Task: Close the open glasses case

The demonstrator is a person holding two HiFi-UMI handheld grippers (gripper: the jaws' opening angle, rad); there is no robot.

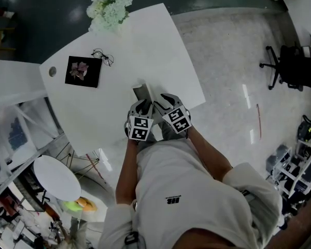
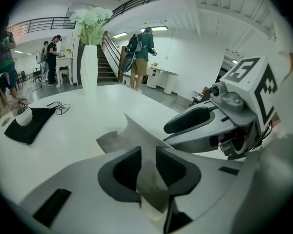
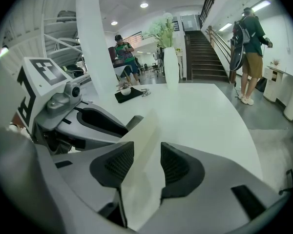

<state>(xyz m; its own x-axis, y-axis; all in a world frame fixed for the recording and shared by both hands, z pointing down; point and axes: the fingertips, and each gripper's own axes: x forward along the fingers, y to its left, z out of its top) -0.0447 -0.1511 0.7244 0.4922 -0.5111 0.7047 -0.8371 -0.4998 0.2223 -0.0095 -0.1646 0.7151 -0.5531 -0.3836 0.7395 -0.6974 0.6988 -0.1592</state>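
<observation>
A person's white shirt [image 1: 186, 191] fills the bottom of the head view, and both forearms reach forward to the near edge of a white table [image 1: 114, 108].

There are two hand-held grippers, side by side and nearly touching, each with one marker cube. The left gripper [image 1: 141, 108] has its jaws pressed together on a thin grey flap of the glasses case [image 1: 143, 92]. The right gripper [image 1: 163, 102] has its jaws clamped on another panel of the same case. That panel looks pale and stands up between its pads.

There is one glasses case. It lies at the table's near edge, right at the tips of both grippers and reaching a little beyond them toward the table's middle. It is a grey fold-flat kind, open, with stiff angular panels spread out and one pointed flap raised.

Well apart, toward the far side of the table, lie one pair of spectacles [image 1: 103, 56] and one black mat [image 1: 83, 70]. The mat is just beside the spectacles and has something pinkish on it. One white vase of pale flowers [image 1: 110, 7] stands at the far edge.
</observation>
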